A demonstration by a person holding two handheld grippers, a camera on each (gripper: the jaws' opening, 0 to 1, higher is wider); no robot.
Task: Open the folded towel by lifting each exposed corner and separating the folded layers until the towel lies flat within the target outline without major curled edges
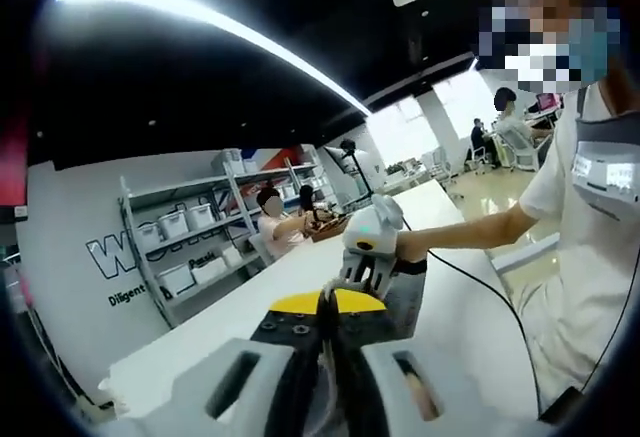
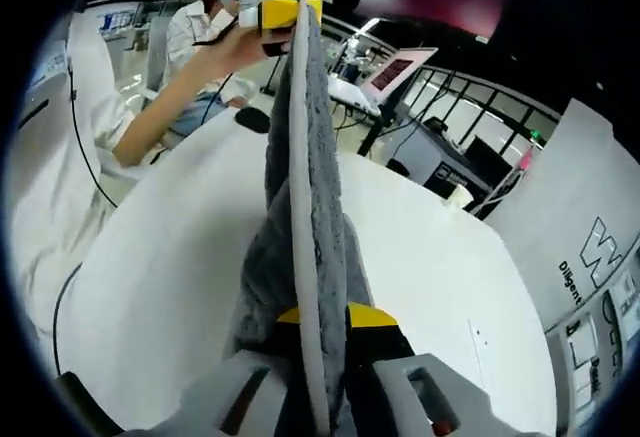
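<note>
Towel hung taut between left gripper and right gripper, both clenched on its edge, above white table. Unfolding underway; laying flat remained.

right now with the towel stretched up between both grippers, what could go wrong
The grey towel hangs in the air, pinched only at its edges by the left gripper and right gripper; a slip could drop it in a heap on the white table. Lowered still bunched, its layers may land folded or curled.

Towel edge hides between both hand-held grippers' jaws.
</note>
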